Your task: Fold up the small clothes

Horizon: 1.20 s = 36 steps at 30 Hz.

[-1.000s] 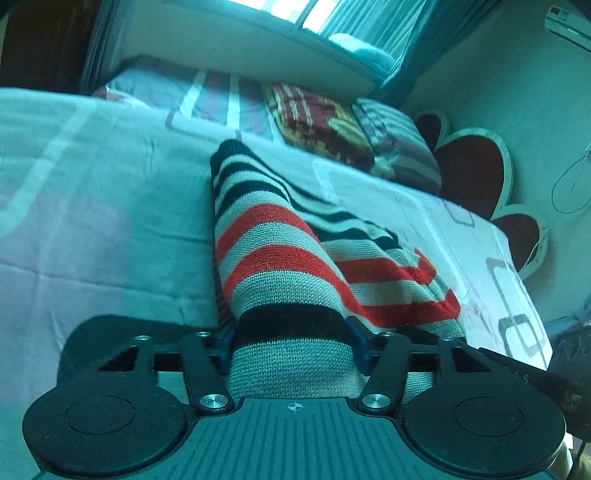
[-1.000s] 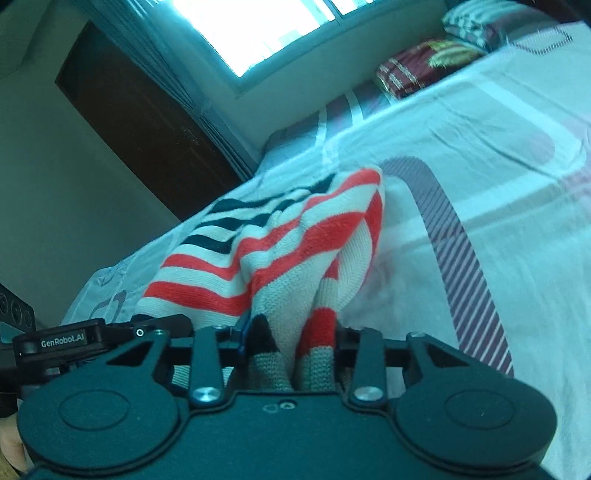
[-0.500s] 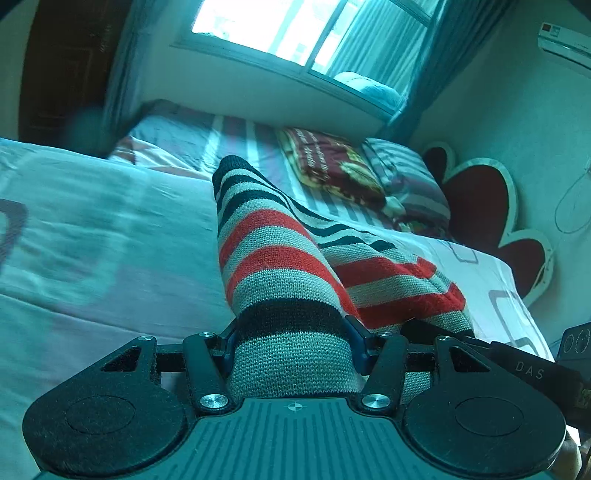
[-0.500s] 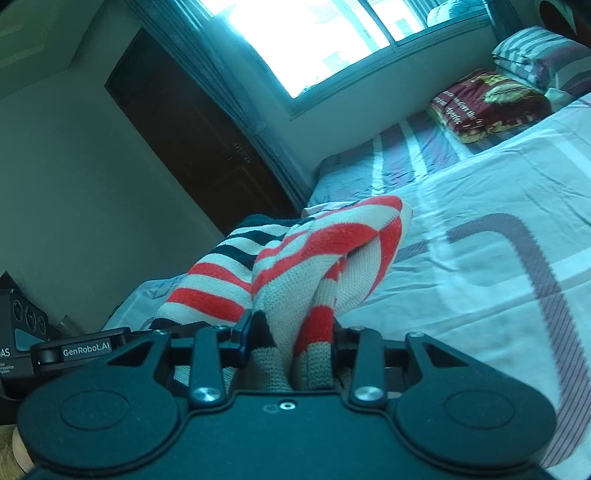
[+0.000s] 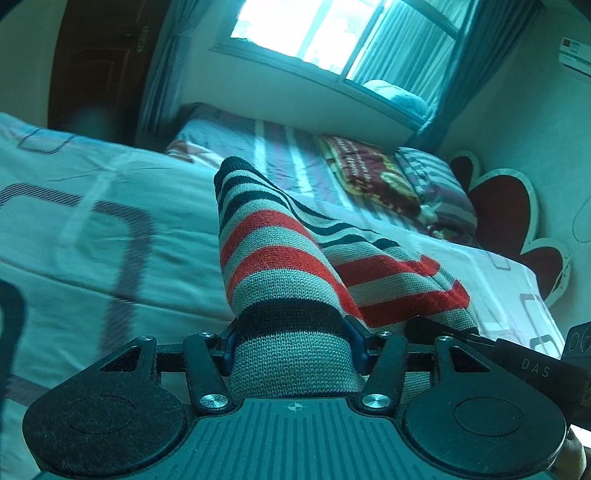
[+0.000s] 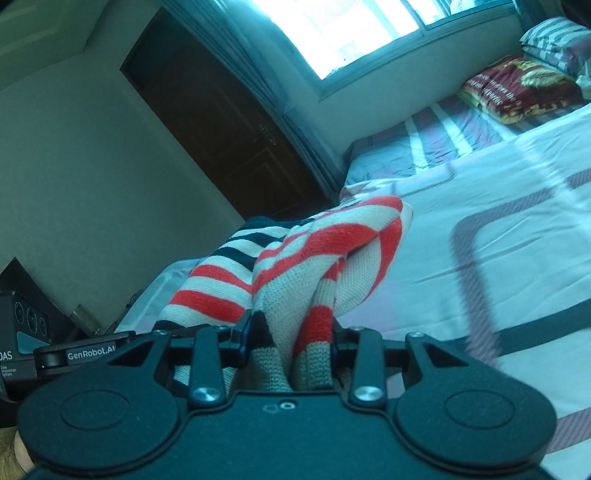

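A small knitted garment with red, black and pale grey stripes (image 5: 280, 266) hangs between both grippers, lifted off the bed. My left gripper (image 5: 293, 343) is shut on one bunched edge of it. My right gripper (image 6: 290, 343) is shut on another bunched edge of the same striped garment (image 6: 314, 251). The fabric hides the fingertips of both. The right gripper's body (image 5: 532, 365) shows at the lower right of the left wrist view, and the left gripper's body (image 6: 88, 356) shows at the lower left of the right wrist view, so the two are close together.
The bed (image 5: 92, 236) with a pale sheet patterned with rounded rectangles lies below. Pillows (image 5: 373, 177) and a heart-shaped headboard (image 5: 506, 218) are at the far end. A window with curtains (image 5: 332, 33), a dark wooden door (image 6: 221, 122) and a wall are behind.
Both grippers have risen and tilted upward with the garment held, so the window, door and walls fill more of both views and the bed sits lower.
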Available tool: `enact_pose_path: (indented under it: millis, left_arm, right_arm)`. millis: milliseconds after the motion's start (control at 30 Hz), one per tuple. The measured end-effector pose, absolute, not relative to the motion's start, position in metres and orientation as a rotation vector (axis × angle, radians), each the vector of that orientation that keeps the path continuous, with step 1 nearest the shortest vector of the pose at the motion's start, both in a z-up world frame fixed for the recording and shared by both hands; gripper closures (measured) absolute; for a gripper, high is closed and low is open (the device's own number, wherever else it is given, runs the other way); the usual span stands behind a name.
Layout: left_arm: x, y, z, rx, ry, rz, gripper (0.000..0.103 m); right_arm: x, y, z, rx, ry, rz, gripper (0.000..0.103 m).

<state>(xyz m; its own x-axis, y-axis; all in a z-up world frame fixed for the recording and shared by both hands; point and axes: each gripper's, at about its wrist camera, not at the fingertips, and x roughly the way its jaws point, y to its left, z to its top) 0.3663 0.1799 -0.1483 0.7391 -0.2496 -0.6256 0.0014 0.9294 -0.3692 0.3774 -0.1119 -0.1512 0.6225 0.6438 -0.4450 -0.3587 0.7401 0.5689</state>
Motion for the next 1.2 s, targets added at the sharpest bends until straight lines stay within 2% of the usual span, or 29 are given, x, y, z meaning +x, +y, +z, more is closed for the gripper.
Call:
enact_pose_path:
  millis: [300, 367, 433, 500, 533, 700, 767, 800, 833, 933, 1067, 1133, 1200]
  left_arm:
    - [0.367, 0.245, -0.198, -0.349, 0.784, -0.090, 0.047]
    - [0.366, 0.248, -0.214, -0.326, 0.789, -0.084, 0.035]
    - [0.363, 0.248, -0.223, -0.297, 0.763, -0.059, 0.014]
    - [0.365, 0.247, -0.228, -0.300, 0.761, -0.049, 0.009]
    - [0.366, 0.248, -0.229, -0.311, 0.765, -0.044, 0.009]
    - [0.355, 0.235, -0.203, -0.194, 0.730, 0.018, 0.009]
    - [0.342, 0.232, -0.188, -0.173, 0.669, 0.020, 0.009]
    - [0.337, 0.230, -0.180, -0.176, 0.640, 0.007, 0.009]
    - [0.334, 0.228, -0.174, -0.174, 0.619, -0.008, 0.009]
    - [0.336, 0.216, -0.169, -0.129, 0.612, -0.042, 0.009]
    - [0.346, 0.202, -0.187, -0.099, 0.690, -0.053, 0.009]
    - [0.345, 0.192, -0.196, -0.035, 0.706, -0.018, 0.009]
    - [0.345, 0.189, -0.198, -0.019, 0.706, -0.012, 0.008]
  right_arm:
    - [0.386, -0.046, -0.190, 0.429, 0.742, 0.602, 0.067]
    - [0.385, -0.044, -0.200, 0.403, 0.751, 0.583, 0.066]
    - [0.382, -0.048, -0.211, 0.395, 0.760, 0.557, 0.062]
    - [0.384, -0.057, -0.220, 0.424, 0.776, 0.531, 0.057]
    - [0.383, -0.060, -0.222, 0.431, 0.774, 0.522, 0.052]
    - [0.377, -0.064, -0.209, 0.430, 0.749, 0.483, 0.051]
    - [0.372, -0.070, -0.194, 0.451, 0.714, 0.472, 0.056]
    - [0.368, -0.069, -0.186, 0.449, 0.691, 0.487, 0.069]
    - [0.364, -0.066, -0.178, 0.429, 0.675, 0.494, 0.072]
    - [0.358, -0.052, -0.163, 0.382, 0.639, 0.534, 0.072]
    - [0.358, -0.052, -0.163, 0.365, 0.635, 0.483, 0.073]
    - [0.353, -0.063, -0.160, 0.328, 0.585, 0.375, 0.067]
    - [0.352, -0.070, -0.157, 0.352, 0.589, 0.389, 0.067]
